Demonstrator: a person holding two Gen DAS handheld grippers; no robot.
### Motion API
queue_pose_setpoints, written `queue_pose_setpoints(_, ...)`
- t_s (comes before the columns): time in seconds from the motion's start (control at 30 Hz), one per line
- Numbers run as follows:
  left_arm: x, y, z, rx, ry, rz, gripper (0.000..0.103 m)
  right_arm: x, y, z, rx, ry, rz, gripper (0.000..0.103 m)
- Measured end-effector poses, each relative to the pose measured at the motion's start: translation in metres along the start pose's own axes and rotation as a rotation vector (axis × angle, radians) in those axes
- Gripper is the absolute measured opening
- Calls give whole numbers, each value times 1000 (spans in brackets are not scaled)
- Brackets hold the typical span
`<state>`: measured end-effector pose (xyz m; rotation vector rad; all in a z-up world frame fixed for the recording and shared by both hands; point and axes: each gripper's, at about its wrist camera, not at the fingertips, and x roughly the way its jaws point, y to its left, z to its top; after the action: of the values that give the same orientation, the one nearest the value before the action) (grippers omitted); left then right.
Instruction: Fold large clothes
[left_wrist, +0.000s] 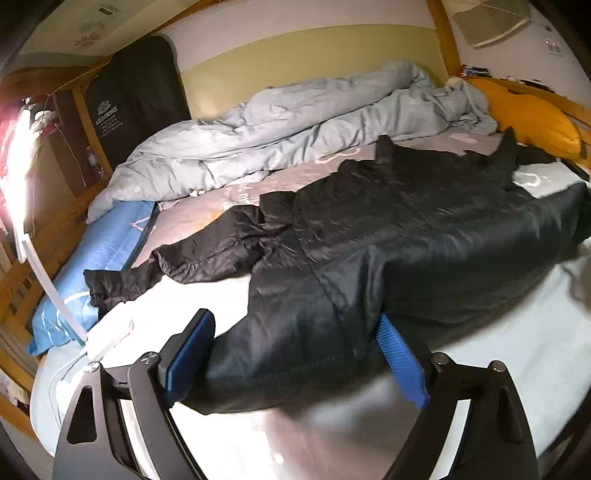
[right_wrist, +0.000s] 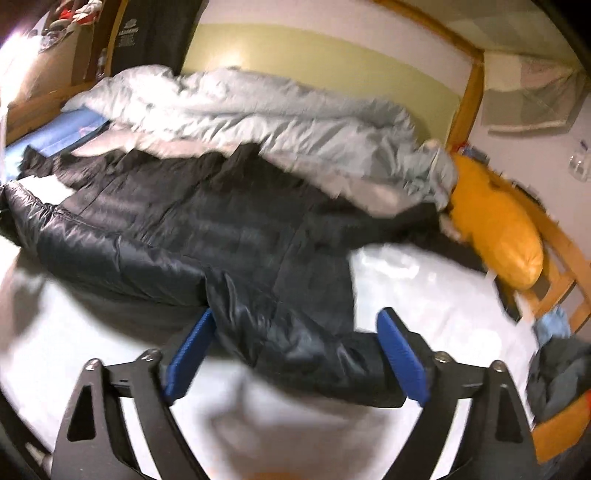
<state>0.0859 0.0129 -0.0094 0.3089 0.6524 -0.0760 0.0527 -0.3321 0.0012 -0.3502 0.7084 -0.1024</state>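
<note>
Now, on the far left of the left wrist view, a blue pillow (left_wrist: 99, 254) lies along the edge of the bed (left_wrist: 517, 343). Next to it, a black sleeve (left_wrist: 147, 273) of the big black coat (left_wrist: 388, 236) stretches toward the pillow. The coat lies spread out flat across the middle of the bed. Behind it sits a crumpled grey blanket (left_wrist: 280, 129), and an orange pillow (left_wrist: 532, 114) is at the upper right. At the bottom, the left tool (left_wrist: 295, 354) is open wide, and a coat edge lies between its blue pads (left_wrist: 190, 354); they do not seem to squeeze it.

In the blurry right wrist view, the coat (right_wrist: 221, 229) fills the middle. The right tool (right_wrist: 295, 354) is open wide too, with the coat's lower edge between its fingers, maybe loose.
</note>
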Motion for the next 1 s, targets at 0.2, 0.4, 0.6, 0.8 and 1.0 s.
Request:
queue_pose_setpoints(0.2, 56, 15, 15, -71, 9, -4, 91, 60, -10, 33, 33, 12, -52, 94)
queue_pose_setpoints(0.4, 93, 50, 11, -188, 31, -22, 91, 96, -31, 16, 123, 77, 1, 94)
queue_pose_setpoints(0.6, 97, 80, -6, -318, 77, -104, 91, 103, -69, 3, 287, 102, 56, 95)
queue_pose_setpoints(0.8, 113, 88, -12, -439, 129, -328, 88, 127, -94, -3, 467, 157, 181, 95)
queue_pose_setpoints(1.0, 128, 76, -6, -388, 126, -374, 17, 150, -81, -9, 500, 231, 301, 14)
